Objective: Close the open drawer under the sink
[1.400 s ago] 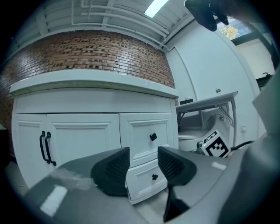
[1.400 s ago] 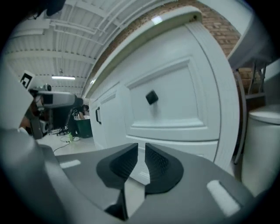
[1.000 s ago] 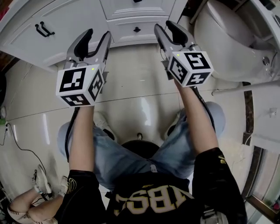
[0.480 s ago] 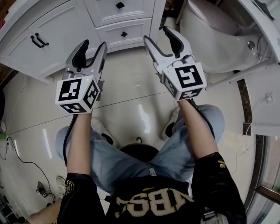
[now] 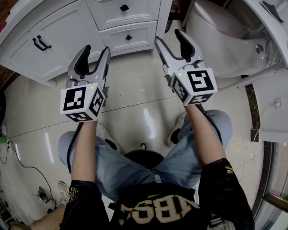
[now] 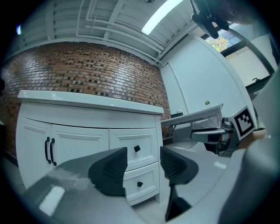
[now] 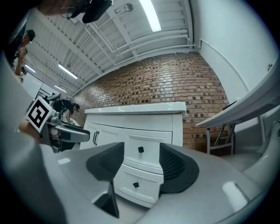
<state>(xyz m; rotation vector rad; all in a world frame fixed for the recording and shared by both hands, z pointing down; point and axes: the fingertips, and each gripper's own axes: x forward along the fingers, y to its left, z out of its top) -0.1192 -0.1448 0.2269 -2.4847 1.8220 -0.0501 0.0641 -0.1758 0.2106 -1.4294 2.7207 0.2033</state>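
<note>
White vanity cabinet [image 5: 67, 27] at the top left of the head view, against a brick wall [image 6: 87, 65], with a pale counter [image 6: 87, 98] on top. Right-hand bay holds two stacked drawers.

- Upper drawer [image 5: 139, 13] and lower drawer [image 5: 139, 33] are white with a raised panel frame. Each has one small black square knob [image 6: 137, 148] at centre.
- Both fronts look flush with the cabinet face in both gripper views, with no gap showing. The lower drawer sits just above the glossy cream floor [image 5: 135, 103].
- Double doors [image 5: 58, 31] to the left of the drawers carry a pair of black bar handles [image 6: 49, 150].

Left gripper [image 5: 96, 50] is held level in front of the cabinet, apart from it. Its fingers are part-way apart and opening, with nothing between them. The drawers show through the gap.

Right gripper [image 5: 169, 38] is beside it, nearer the drawer bay and not touching. Its fingers are spread wide and empty.

A white ceramic fixture [image 5: 216, 31] stands to the right of the cabinet. The person is seated on a stool [image 5: 143, 155] with forearms extended.
</note>
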